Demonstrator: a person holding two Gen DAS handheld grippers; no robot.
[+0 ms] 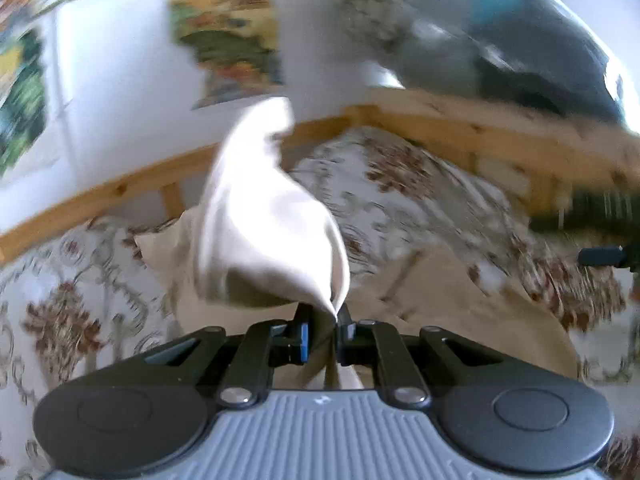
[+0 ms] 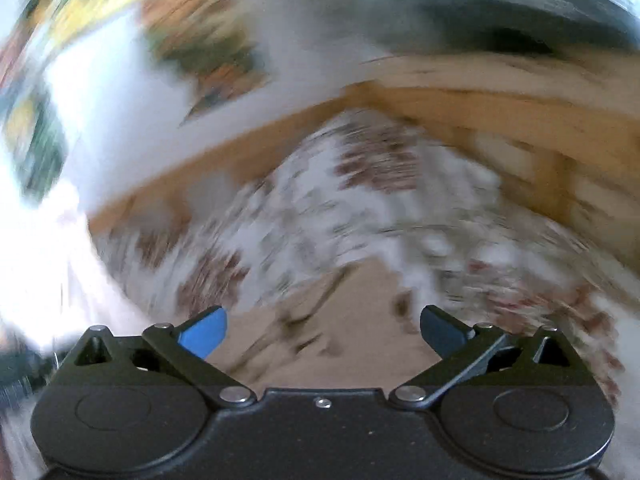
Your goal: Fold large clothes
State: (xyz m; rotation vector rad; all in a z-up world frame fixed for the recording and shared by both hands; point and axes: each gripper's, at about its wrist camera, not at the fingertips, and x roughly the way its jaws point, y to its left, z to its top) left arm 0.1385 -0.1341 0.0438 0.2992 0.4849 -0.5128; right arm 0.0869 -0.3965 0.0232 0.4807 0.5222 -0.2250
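Above the flowered bed [image 1: 420, 200], the left claw [image 1: 322, 330] is clamped on a corner of the beige garment [image 1: 264, 232]. The right claw [image 2: 323, 332] stands wide apart and holds nothing.

garment: i see one large beige cloth [image 1: 460, 300], plain, no print i can make out
state: crumpled, unfolded
pose: one corner lifted, billowing up as a pale pointed fold in the frame's centre
where: the rest lies flat across the lower right, also lower centre of the right wrist view [image 2: 320, 320]
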